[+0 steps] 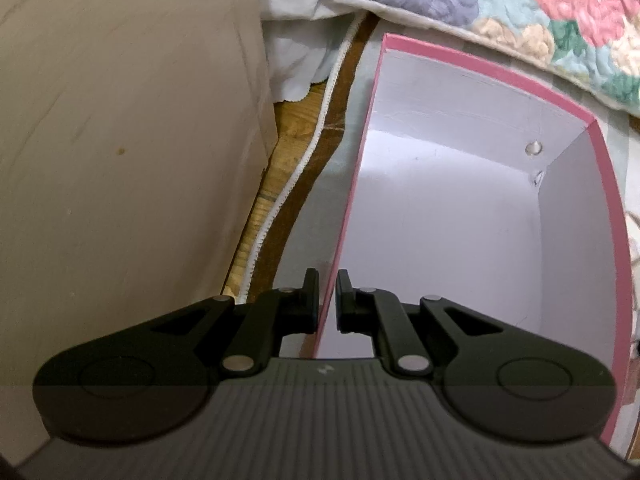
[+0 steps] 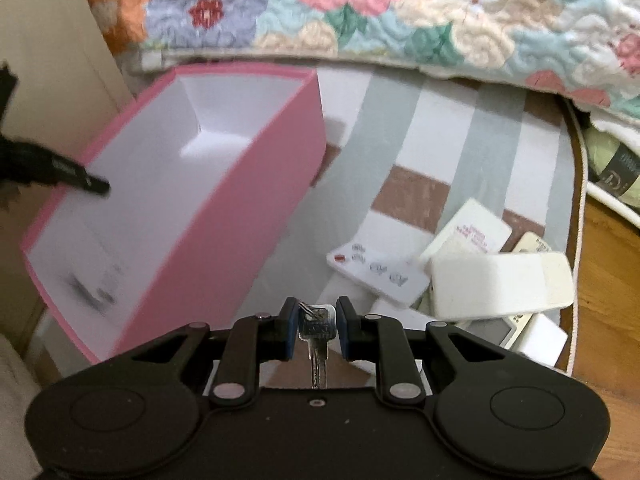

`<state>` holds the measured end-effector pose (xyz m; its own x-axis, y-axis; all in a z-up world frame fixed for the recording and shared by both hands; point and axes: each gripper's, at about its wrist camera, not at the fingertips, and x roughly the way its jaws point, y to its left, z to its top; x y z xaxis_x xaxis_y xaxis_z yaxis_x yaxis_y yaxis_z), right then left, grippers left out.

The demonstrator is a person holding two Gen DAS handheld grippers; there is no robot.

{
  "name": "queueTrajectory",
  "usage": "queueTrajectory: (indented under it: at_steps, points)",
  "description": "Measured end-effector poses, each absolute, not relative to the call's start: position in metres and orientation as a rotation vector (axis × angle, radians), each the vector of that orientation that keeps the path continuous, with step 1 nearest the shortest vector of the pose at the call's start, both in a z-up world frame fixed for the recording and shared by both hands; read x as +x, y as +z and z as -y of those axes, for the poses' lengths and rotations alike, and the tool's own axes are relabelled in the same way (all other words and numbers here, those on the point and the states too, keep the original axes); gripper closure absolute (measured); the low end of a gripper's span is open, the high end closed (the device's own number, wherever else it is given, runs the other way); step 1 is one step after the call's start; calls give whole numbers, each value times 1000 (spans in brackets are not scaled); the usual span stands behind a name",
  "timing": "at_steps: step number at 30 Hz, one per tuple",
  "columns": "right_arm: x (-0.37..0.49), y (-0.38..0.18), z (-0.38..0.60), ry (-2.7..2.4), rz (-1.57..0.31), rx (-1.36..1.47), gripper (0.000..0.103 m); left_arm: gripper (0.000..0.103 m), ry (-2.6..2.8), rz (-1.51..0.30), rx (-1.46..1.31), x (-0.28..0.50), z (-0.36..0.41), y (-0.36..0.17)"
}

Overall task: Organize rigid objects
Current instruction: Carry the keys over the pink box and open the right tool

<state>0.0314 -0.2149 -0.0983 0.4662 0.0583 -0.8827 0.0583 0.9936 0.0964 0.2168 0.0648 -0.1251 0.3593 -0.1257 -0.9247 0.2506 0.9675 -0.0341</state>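
Note:
A pink box (image 1: 472, 184) with a white inside stands open on a striped mat; it also shows in the right wrist view (image 2: 240, 208), upper left. My left gripper (image 1: 328, 300) is shut on the box's near left wall, one finger outside and one inside. One left finger (image 2: 80, 178) shows over the box rim in the right wrist view. My right gripper (image 2: 317, 320) is shut on a silver key (image 2: 317, 332), held above the mat beside the box. A pile of white rigid items lies at the right: a remote (image 2: 376, 276), a flat white case (image 2: 500, 284) and a card box (image 2: 472, 232).
A floral quilt (image 2: 360, 8) hangs along the back. A beige cabinet side (image 1: 120, 140) stands left of the box. The striped mat (image 2: 400, 152) has a white corded edge (image 2: 580, 208) with wooden floor (image 2: 612, 280) beyond it.

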Motion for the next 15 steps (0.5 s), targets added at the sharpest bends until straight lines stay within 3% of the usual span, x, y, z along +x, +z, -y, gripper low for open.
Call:
queueTrajectory:
  at_steps: [10,13,15]
  points:
    - [49,-56,208,51,-1010,162,100,97,-259,-1252,68,232,-70,-128]
    - [50,-76,213,109,-1065,191,92,97,-258,-1250,74,231,-69,-128]
    - [48,-98,215,108,-1122,211,72,97,-255,-1248,81,230,-68,-128]
